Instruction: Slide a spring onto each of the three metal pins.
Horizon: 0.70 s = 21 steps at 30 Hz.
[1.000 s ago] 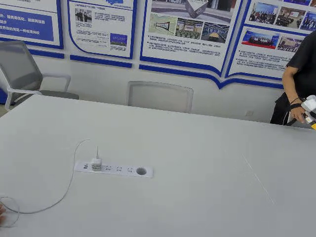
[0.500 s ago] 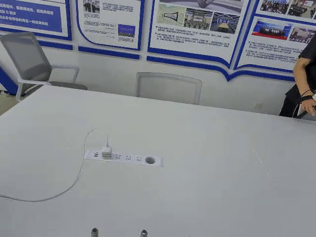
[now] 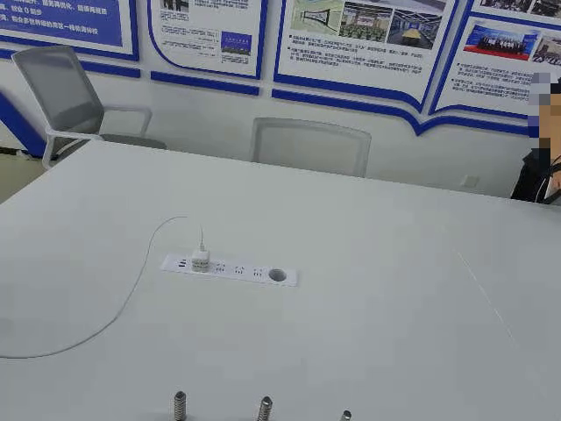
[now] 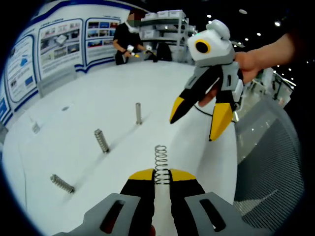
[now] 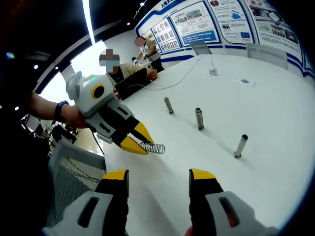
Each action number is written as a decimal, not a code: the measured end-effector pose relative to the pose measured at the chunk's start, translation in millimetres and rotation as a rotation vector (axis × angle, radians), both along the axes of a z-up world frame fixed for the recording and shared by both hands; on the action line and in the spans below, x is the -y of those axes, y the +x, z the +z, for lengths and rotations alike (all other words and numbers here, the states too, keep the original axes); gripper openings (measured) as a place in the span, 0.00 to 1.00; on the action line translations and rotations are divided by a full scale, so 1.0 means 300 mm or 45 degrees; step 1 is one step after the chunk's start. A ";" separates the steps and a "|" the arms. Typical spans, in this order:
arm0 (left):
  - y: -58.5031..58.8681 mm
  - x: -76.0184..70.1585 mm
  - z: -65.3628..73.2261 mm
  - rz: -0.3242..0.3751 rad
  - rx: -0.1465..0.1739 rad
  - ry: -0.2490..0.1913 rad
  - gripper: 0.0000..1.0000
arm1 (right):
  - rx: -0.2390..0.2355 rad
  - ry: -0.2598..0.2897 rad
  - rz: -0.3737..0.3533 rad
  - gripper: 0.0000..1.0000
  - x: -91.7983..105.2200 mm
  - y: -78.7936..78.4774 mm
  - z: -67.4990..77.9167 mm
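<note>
The left gripper (image 4: 155,175) was clenched on 1 spring (image 4: 160,156) over the near edge of the table (image 4: 98,93). The right gripper (image 5: 158,175) hung released beside it. The left pin (image 5: 169,104) and middle pin (image 5: 199,118) carried springs; the right pin (image 5: 240,146) stood bare.

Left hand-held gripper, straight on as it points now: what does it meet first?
Likely the bare pin: the left hand-held gripper, shut on a spring, aims nearly at it. The right hand-held gripper hangs just right of that line; depth unclear.
</note>
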<state>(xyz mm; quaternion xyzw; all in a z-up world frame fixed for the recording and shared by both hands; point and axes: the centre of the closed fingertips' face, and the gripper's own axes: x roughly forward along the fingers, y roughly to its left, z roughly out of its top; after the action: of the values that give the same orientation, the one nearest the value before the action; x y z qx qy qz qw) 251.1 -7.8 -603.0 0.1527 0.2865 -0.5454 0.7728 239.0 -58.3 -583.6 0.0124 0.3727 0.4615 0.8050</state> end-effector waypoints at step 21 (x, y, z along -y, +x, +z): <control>-0.037 -0.028 -0.051 0.039 -0.019 0.059 0.10 | -0.050 0.057 -0.004 0.39 -0.058 0.006 0.007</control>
<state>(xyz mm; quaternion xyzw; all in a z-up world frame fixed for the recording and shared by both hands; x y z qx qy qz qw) 240.1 0.6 -618.3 0.1623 0.3072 -0.5277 0.7751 240.9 -41.0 -581.6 0.0401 0.3782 0.4680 0.7977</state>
